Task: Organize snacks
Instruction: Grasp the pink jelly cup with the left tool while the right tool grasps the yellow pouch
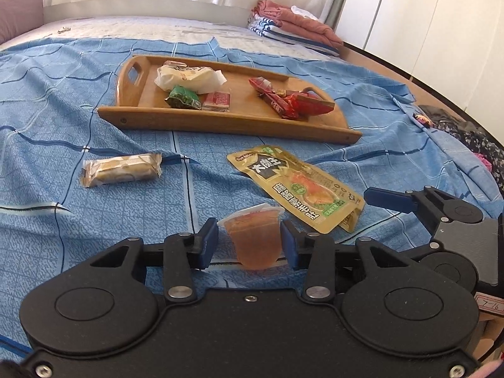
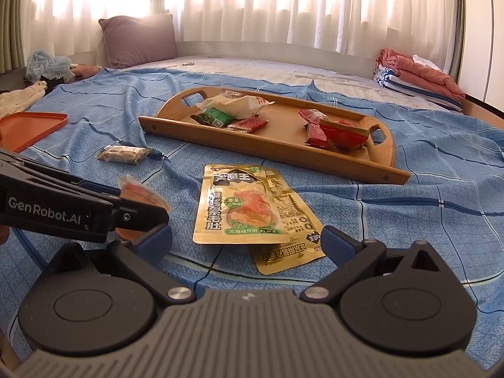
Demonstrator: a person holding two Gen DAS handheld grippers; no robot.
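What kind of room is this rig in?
Most likely a bedroom: the snacks lie on a bed under a blue sheet, with a pillow by the curtained window and folded bedding.

I am working in a home bedroom: a bed under a blue checked sheet (image 2: 409,208), a mauve pillow (image 2: 138,39) at eleven o'clock, white pleated curtains (image 2: 283,3) at twelve, folded pink and striped laundry (image 2: 415,75) at two.

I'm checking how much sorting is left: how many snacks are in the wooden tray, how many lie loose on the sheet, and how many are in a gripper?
In the wooden tray: 5
Loose on the blue sheet: 3 (cake bar, two gold pouches)
In the left gripper: 1 (jelly cup)
Total: 9
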